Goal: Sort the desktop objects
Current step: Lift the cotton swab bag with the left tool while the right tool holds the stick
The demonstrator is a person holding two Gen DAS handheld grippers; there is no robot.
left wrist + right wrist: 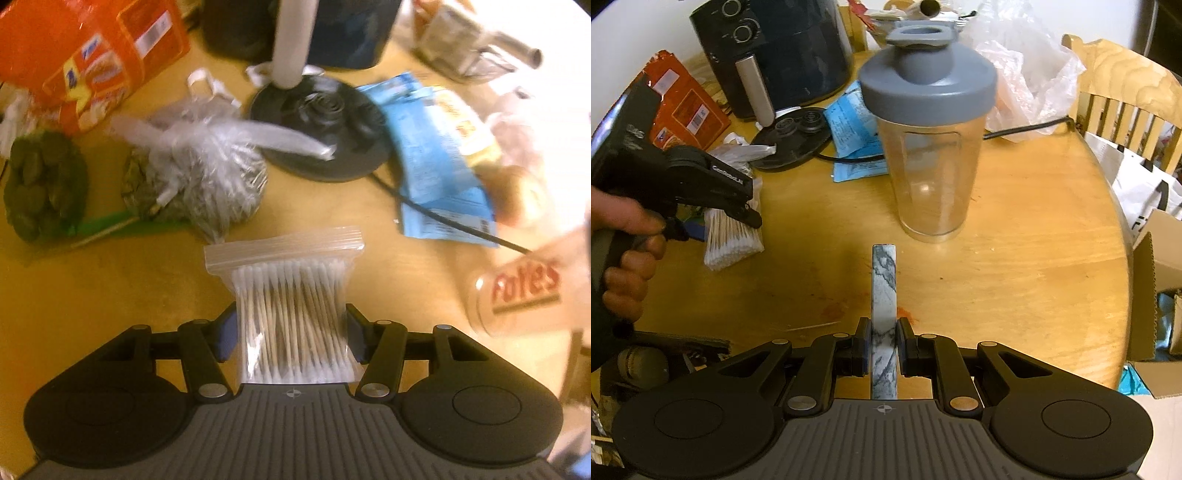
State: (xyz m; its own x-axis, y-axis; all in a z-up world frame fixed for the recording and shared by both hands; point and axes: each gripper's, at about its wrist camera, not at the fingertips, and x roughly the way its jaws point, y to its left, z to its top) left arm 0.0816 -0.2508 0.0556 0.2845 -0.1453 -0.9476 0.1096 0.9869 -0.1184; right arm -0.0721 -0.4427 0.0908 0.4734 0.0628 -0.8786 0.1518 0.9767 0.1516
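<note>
A clear zip bag of cotton swabs (291, 288) is squeezed at its middle between the pads of my left gripper (291, 325), which is shut on it and holds it just above the wooden table (110, 295). In the right wrist view the same bag (733, 240) hangs under the left gripper (746, 214), held by a person's hand (628, 236). My right gripper (884, 343) is shut on a narrow marble-patterned slab (884, 280) that points forward over the table. A clear shaker bottle (929, 147) with a grey lid stands just beyond the slab.
An orange snack bag (92, 55), green pieces (44, 184), a knotted clear bag of dried bits (207, 170), a black round base (321, 125), a blue packet (436, 158) and a red-lettered jar (524, 291) crowd the table. Air fryer (783, 48) at the back; chair (1126, 85) and cardboard box (1160, 295) on the right.
</note>
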